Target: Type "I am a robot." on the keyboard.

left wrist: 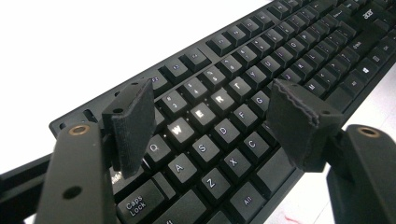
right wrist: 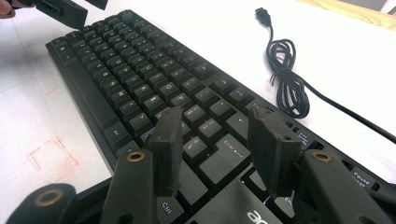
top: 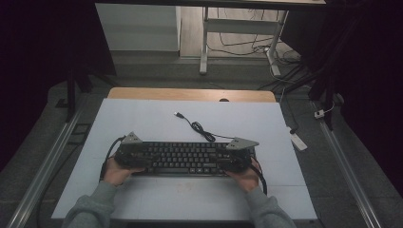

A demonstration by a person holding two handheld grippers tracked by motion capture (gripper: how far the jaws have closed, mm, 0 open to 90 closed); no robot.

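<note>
A black keyboard point(top: 185, 159) point(left wrist: 289, 51) point(right wrist: 140, 79) lies flat across the white mat point(top: 142, 118). Its coiled cable point(top: 197, 127) point(right wrist: 285, 70) with a USB plug trails off behind it. My left gripper point(top: 141, 159) point(left wrist: 210, 100) hovers over the keyboard's left end, jaws open above the letter keys, with nothing between them. Over the right end, around the Enter key, my right gripper point(top: 224, 164) point(right wrist: 215, 123) also stands open and empty. The left gripper point(right wrist: 65, 9) shows at the far end in the right gripper view.
A faint red square mark point(right wrist: 51, 158) is drawn on the mat in front of the keyboard. The wooden table edge point(top: 190, 94) runs behind the mat. On the floor at the right lies a white power strip point(top: 298, 141), with desk legs point(top: 204, 42) farther back.
</note>
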